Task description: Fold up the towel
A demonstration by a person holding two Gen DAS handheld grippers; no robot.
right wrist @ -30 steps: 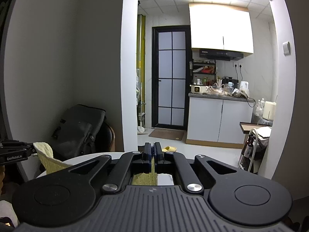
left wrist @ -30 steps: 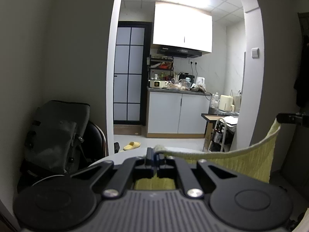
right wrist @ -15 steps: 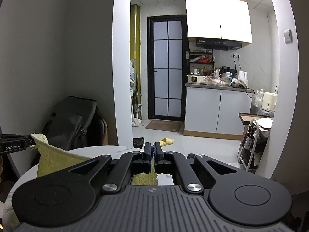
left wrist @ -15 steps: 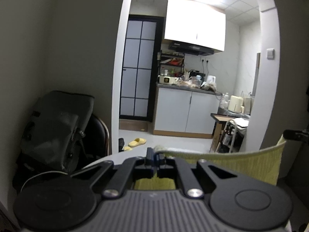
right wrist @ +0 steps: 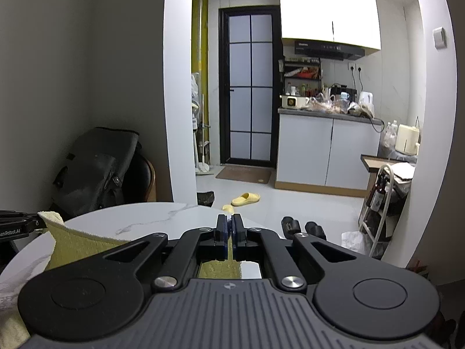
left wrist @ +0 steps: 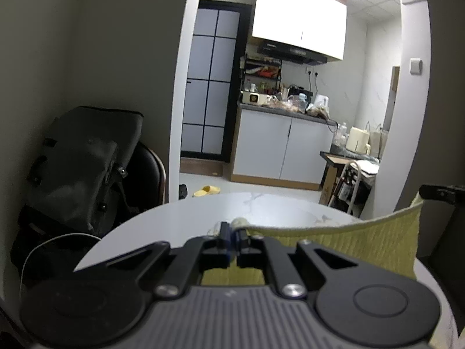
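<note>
Beyond an arched opening lies a lit kitchen with white cabinets and a dark glazed door; nearer, a round marble-topped bench fills the foreground, with a dark bag slumped on a chair at its far left side; the left gripper has its jaws clamped on one upper corner of the yellow towel; the right gripper has its jaws pressed together on the other corner; the towel hangs stretched between them above the bench; a yellow slipper lies on the kitchen floor.
</note>
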